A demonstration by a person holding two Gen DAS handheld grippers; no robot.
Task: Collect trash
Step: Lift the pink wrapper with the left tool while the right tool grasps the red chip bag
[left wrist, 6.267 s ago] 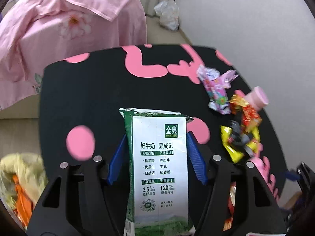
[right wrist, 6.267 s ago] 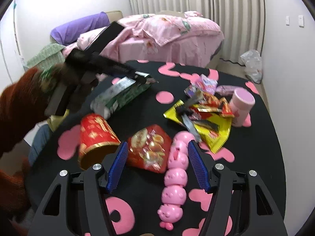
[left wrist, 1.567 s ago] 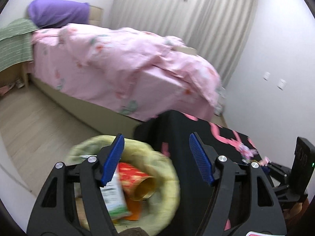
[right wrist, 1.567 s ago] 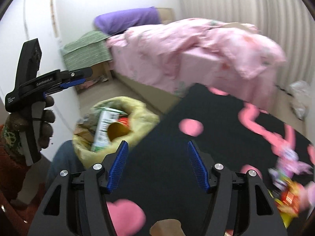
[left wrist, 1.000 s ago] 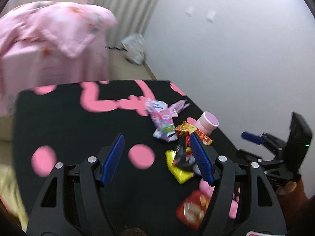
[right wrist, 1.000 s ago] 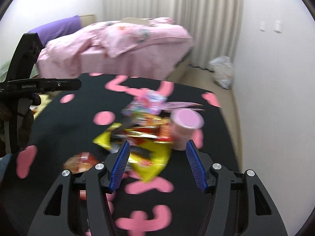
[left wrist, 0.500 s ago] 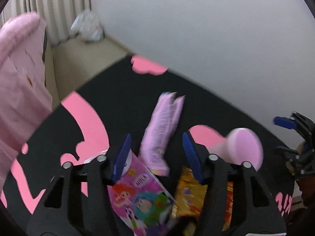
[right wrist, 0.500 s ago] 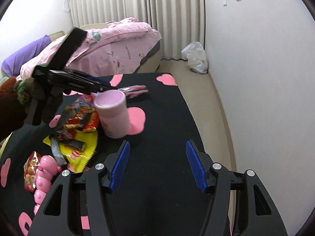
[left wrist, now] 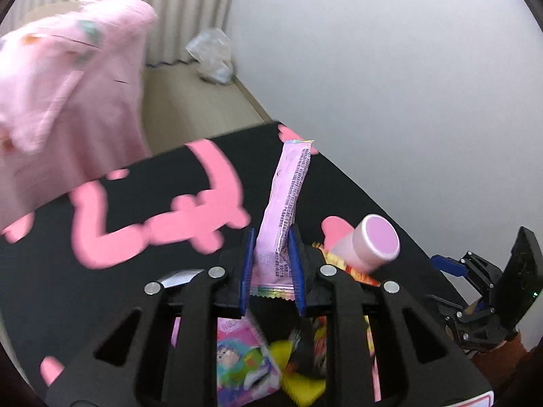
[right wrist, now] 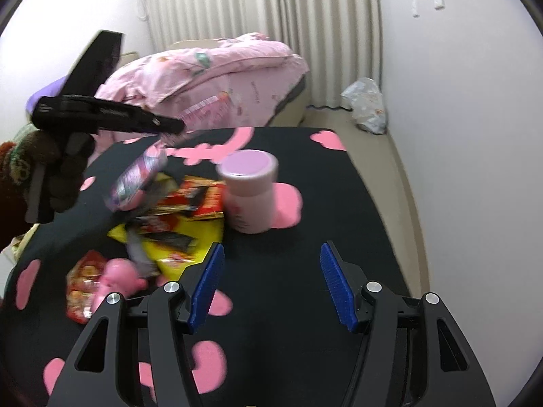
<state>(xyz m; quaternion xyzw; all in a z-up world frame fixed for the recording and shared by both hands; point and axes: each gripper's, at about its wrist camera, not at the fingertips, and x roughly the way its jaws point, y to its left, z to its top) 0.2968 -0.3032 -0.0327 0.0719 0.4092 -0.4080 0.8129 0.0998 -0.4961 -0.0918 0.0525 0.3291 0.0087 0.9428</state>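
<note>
Between the blue pads of the left gripper [left wrist: 270,264] sits a long pink wrapper [left wrist: 288,200], its near end pinched low in the jaws, which are closing on it, and its far end rising past the fingertips — the pads press both its edges. Under and behind those fingers lies a heap of snack wrappers [left wrist: 244,359] on the black table with pink shapes [left wrist: 68,288]; just right of the fingertips stands a pink-lidded cup [left wrist: 370,242], and farther right the right gripper [right wrist: 271,283] shows at the table's edge. In the right wrist view its fingers stand wide apart with only bare tabletop between them. Ahead of the left finger stands the cup, with the yellow and red wrappers [right wrist: 183,217] and a pink toy [right wrist: 118,279] off to the left. Beyond them the left gripper holds the wrapper off the table — a pink quilt [right wrist: 217,74] and a white plastic bag [right wrist: 366,105] lie farthest back.
</note>
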